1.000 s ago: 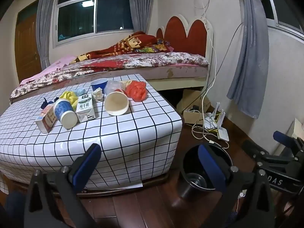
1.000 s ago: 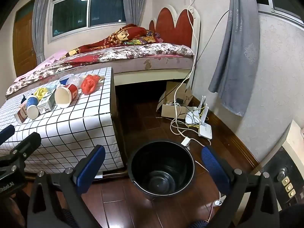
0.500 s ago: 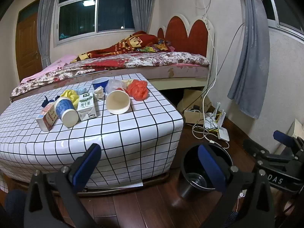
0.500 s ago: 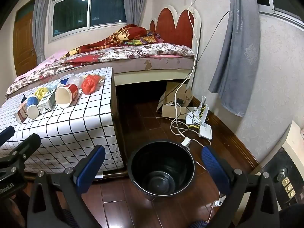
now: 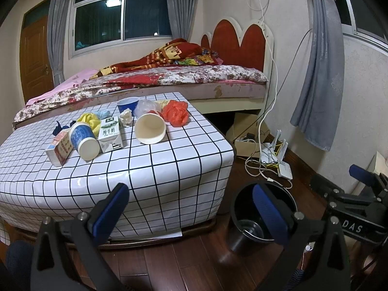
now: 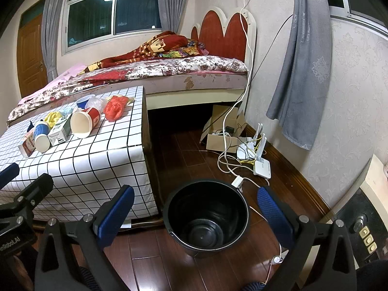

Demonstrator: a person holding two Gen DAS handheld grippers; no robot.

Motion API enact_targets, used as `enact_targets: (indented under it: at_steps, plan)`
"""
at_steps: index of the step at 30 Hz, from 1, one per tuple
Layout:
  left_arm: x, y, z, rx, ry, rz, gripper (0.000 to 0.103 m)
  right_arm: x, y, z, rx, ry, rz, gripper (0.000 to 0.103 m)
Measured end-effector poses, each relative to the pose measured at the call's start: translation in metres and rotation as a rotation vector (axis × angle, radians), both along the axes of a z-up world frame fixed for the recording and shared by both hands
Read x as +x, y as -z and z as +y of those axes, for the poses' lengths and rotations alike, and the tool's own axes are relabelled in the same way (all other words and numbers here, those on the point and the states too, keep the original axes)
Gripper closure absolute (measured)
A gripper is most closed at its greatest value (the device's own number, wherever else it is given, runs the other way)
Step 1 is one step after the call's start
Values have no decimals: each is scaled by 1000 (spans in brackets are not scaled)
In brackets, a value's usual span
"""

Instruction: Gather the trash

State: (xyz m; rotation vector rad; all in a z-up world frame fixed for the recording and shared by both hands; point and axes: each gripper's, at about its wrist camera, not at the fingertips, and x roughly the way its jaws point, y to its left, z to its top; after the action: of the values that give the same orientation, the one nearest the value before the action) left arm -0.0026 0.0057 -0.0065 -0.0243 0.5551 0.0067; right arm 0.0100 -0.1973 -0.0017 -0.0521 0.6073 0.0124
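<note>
Both sets of jaws stand wide apart with nothing between them. The left gripper [image 5: 191,206] hangs low in front of the checked surface [image 5: 169,169], its blue pads framing the cloth's near corner. The right gripper [image 6: 198,208] hovers above the black bucket [image 6: 206,215], which stands on the dark wooden floor [image 6: 189,155] just beside the surface's right-hand end; the bucket looks empty inside.

The trash lies in a cluster on the far half of the surface. Nearest the front is a blue paper cup [image 5: 83,140] on its side, touching a small red and white carton [image 5: 59,149] on its left and a green and white milk carton [image 5: 110,133] on its right. A larger cream cup [image 5: 150,128] lies tipped with its mouth facing forward. Behind it sit a crumpled orange bag [image 5: 175,112], a clear plastic bag [image 5: 145,106], a small blue cup [image 5: 127,104] and a yellow wrapper [image 5: 91,121].

Beyond the surface is a bed [image 5: 169,80] with a red headboard. By the wall, cables and a white router [image 6: 262,166] lie on the floor.
</note>
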Motion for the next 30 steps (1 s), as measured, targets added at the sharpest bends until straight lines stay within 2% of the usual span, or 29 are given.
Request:
enact_targets:
  at_steps: [30]
  plan:
    - [0,2,1,-4,4,3,1,1,1,1,-1,0,-1,1]
